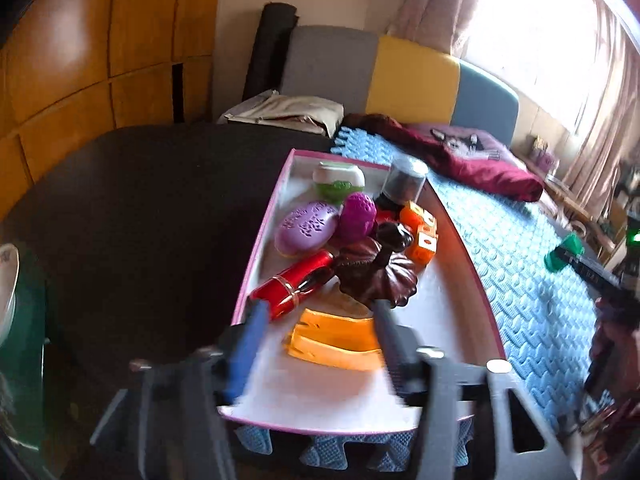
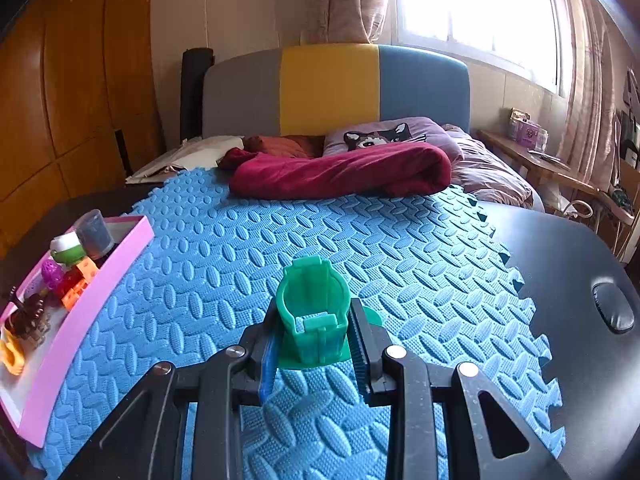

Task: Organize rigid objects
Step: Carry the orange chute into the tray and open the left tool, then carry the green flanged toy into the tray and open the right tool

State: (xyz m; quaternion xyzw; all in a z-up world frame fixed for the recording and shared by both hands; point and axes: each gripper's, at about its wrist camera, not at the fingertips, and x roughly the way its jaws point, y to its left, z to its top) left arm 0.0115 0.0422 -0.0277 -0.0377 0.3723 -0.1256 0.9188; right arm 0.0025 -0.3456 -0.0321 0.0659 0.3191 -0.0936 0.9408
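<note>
A pink-rimmed white tray point(image 1: 256, 248) lies on the blue foam mat point(image 1: 520, 264) and holds several objects: a red tube point(image 1: 294, 282), a dark brown carved piece point(image 1: 376, 268), an orange holder point(image 1: 336, 338), a purple oval case point(image 1: 306, 228), a magenta egg point(image 1: 358, 216), orange blocks point(image 1: 422, 232), a green-white box point(image 1: 338, 180) and a grey-capped bottle point(image 1: 402, 184). My left gripper point(image 1: 320, 312) is open above the tray's near end, over the orange holder. My right gripper point(image 2: 316, 320) is shut on a green plastic piece point(image 2: 314, 312) over the mat point(image 2: 400, 248); the tray point(image 2: 80, 308) lies far left.
The mat lies on a black table point(image 2: 580, 264) point(image 1: 140, 208). Behind it are a bed with a maroon blanket point(image 2: 340, 172), a cat pillow point(image 2: 384, 136) and a grey-yellow-blue headboard point(image 2: 328, 88). Wooden wardrobe doors point(image 1: 80, 60) stand left. A side shelf point(image 2: 540, 160) is right.
</note>
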